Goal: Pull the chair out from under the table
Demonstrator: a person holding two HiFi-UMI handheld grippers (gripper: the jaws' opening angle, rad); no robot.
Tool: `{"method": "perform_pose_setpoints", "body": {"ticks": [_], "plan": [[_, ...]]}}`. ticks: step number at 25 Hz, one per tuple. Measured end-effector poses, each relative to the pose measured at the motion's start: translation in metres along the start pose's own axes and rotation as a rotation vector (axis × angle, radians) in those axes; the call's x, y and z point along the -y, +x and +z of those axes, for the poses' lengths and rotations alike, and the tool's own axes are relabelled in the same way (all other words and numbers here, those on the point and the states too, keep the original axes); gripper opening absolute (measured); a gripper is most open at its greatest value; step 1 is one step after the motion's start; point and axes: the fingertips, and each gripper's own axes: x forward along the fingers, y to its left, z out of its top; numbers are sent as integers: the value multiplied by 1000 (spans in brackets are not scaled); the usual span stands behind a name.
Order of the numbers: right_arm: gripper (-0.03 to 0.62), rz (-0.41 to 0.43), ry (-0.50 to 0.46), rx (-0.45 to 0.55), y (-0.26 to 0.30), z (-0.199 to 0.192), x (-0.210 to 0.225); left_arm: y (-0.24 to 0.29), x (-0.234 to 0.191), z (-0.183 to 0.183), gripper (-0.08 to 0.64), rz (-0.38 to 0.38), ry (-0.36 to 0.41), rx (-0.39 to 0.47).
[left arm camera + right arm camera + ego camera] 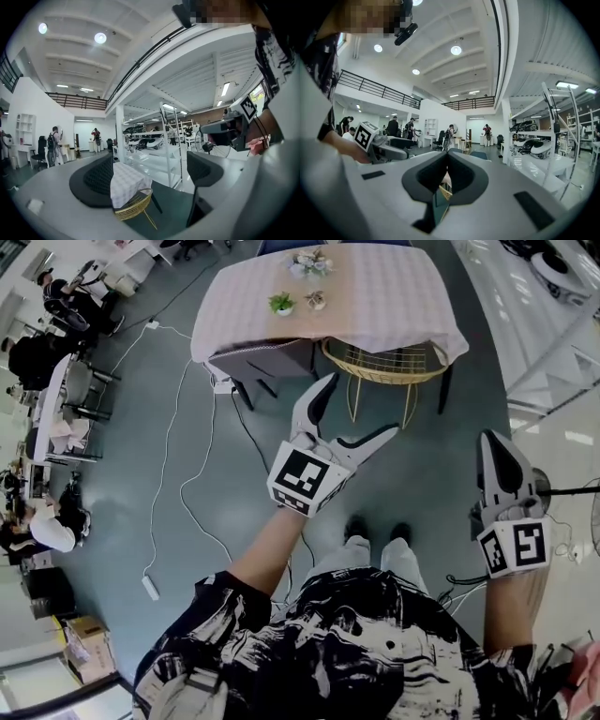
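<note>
A golden wire chair (384,367) stands tucked under the near edge of a table (375,306) covered with a pale checked cloth. My left gripper (361,407) is open, held in the air short of the chair and touching nothing. Between its wide jaws, the left gripper view shows the cloth corner (126,183) and the chair's wire rim (133,206). My right gripper (497,442) hangs to the right, apart from the chair, with its jaws together and nothing in them. A sliver of the chair (443,190) shows below the right gripper (447,161).
A dark seat (258,362) sits under the table's left side. Small potted plants (281,304) stand on the cloth. White cables and a power strip (150,587) lie on the grey floor at left. People sit at desks (56,399) far left; white shelving (553,343) is right.
</note>
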Motion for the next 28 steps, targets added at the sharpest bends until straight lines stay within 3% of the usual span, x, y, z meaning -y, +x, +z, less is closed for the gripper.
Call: {"method": "perform_pose_setpoints", "body": {"ticks": [3, 6, 14, 16, 19, 22, 28], "plan": [[3, 20, 23, -19, 21, -11, 16, 32, -19, -19, 468, -7, 38, -46], [3, 36, 26, -29, 36, -16, 31, 71, -36, -52, 468, -51, 126, -148], [3, 20, 81, -120, 63, -70, 62, 195, -76, -240, 466, -360, 604, -606], [3, 15, 104, -145, 68, -87, 65, 219, -86, -289, 466, -431, 691, -695], [3, 11, 138, -177, 77, -114, 70, 250, -103, -358, 465, -492, 743, -827], [3, 1, 161, -211, 86, -140, 77, 270, -117, -421, 463, -535, 743, -947], [3, -20, 190, -238, 99, -167, 86, 287, -123, -488, 463, -607, 748, -1038]]}}
